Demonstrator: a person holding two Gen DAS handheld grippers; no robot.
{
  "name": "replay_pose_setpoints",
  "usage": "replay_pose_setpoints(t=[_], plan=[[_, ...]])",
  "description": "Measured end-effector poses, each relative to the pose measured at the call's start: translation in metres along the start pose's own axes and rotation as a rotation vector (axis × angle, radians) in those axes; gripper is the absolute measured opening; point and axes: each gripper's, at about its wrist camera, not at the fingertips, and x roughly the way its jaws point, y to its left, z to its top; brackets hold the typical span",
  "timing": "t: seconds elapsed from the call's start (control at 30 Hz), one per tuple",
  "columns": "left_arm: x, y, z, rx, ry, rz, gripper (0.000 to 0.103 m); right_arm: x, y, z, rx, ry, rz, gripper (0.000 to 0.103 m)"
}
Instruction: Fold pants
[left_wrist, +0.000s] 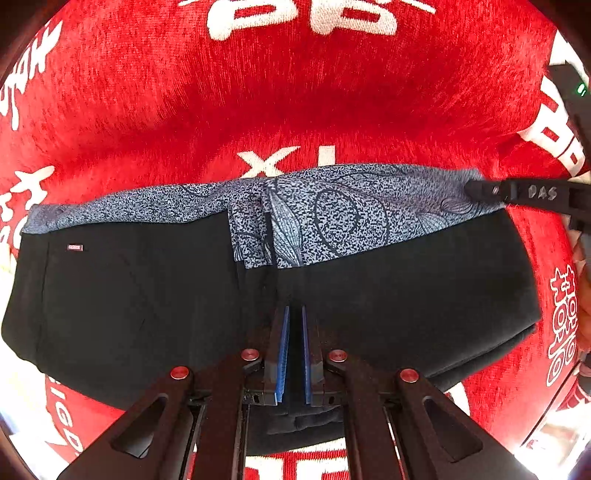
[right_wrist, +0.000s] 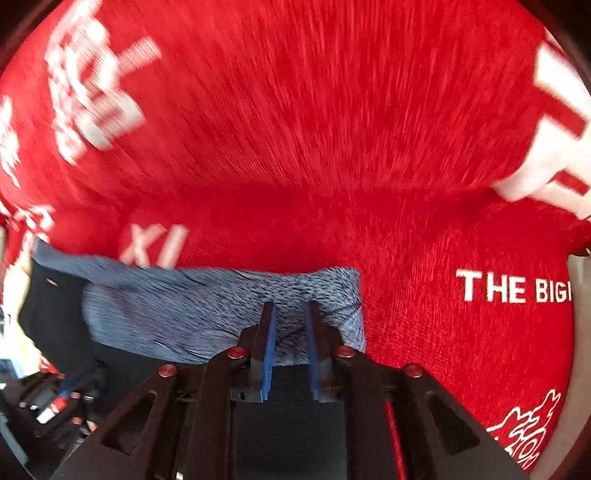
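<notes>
Black pants (left_wrist: 388, 295) lie flat across a red cloth, their blue-grey patterned waistband (left_wrist: 332, 214) along the far edge. My left gripper (left_wrist: 294, 314) points down at the middle of the near edge, shut on a pinch of black cloth between its blue pads. My right gripper (left_wrist: 476, 190) reaches in from the right and meets the waistband's right end. In the blurred right wrist view, the right gripper (right_wrist: 291, 314) stands over the patterned band (right_wrist: 184, 306) with a narrow gap between its jaws. Patterned cloth shows in that gap. The blur hides whether the pads press on it.
The red cloth (left_wrist: 295, 92) with white lettering spreads well beyond the pants on every side (right_wrist: 369, 129). A small label (left_wrist: 75, 247) sits near the pants' left end. A hand (left_wrist: 585, 306) shows at the right edge. The left gripper (right_wrist: 62, 398) shows at the lower left of the right wrist view.
</notes>
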Motion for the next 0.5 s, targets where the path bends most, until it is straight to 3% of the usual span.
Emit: replay_pose_setpoints(t=[0.5], plan=[[-0.005, -0.002, 0.003, 0.003, 0.0, 0.024, 0.007, -0.014, -0.001, -0.01, -0.023, -0.035, -0.007, 0.017]])
